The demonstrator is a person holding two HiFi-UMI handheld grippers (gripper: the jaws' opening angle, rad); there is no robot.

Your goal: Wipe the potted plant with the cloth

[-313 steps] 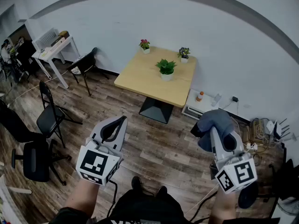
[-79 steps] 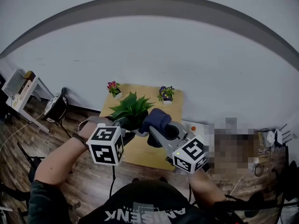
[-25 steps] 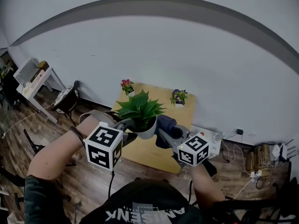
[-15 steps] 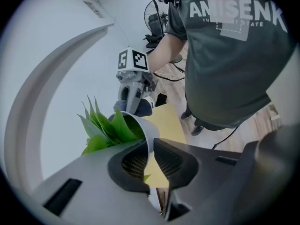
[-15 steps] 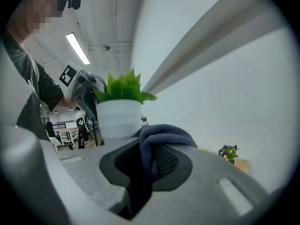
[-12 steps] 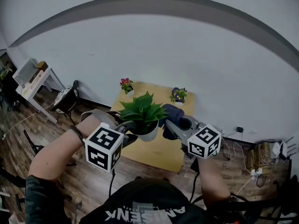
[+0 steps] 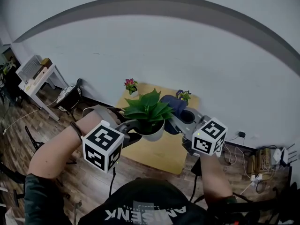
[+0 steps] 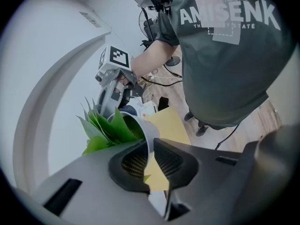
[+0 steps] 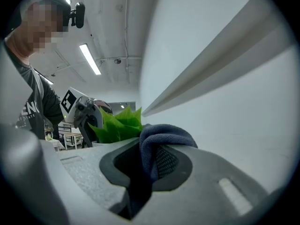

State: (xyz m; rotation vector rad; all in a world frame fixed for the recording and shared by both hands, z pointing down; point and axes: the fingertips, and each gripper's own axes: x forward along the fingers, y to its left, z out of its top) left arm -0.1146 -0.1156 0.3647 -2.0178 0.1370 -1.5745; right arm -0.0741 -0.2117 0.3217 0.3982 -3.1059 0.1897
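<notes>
The potted plant [image 7: 147, 109], green leaves in a white pot [image 7: 155, 132], hangs lifted above the table. My left gripper [image 7: 132, 128] is shut on the pot's rim; in the left gripper view the white rim [image 8: 149, 142] sits pinched between the jaws of that gripper [image 8: 149, 161]. My right gripper [image 7: 177, 117] is shut on a dark blue cloth [image 7: 171, 104], which is bunched against the leaves on the plant's right side. In the right gripper view the cloth [image 9: 161, 137] fills the jaws of that gripper [image 9: 145, 158], with the leaves [image 9: 119, 123] just beyond it.
A light wooden table [image 7: 164, 151] stands below against the wall, with two small flowering pots [image 7: 131, 86] [image 7: 183, 96] at its back edge. A dark chair [image 7: 70, 97] and a white desk [image 7: 37, 74] stand at left. Cables and plugs [image 7: 269, 153] lie on the floor at right.
My right gripper has risen with the cloth from beside the pot up to the leaves on the plant's right side. The left gripper keeps the pot in about the same place.
</notes>
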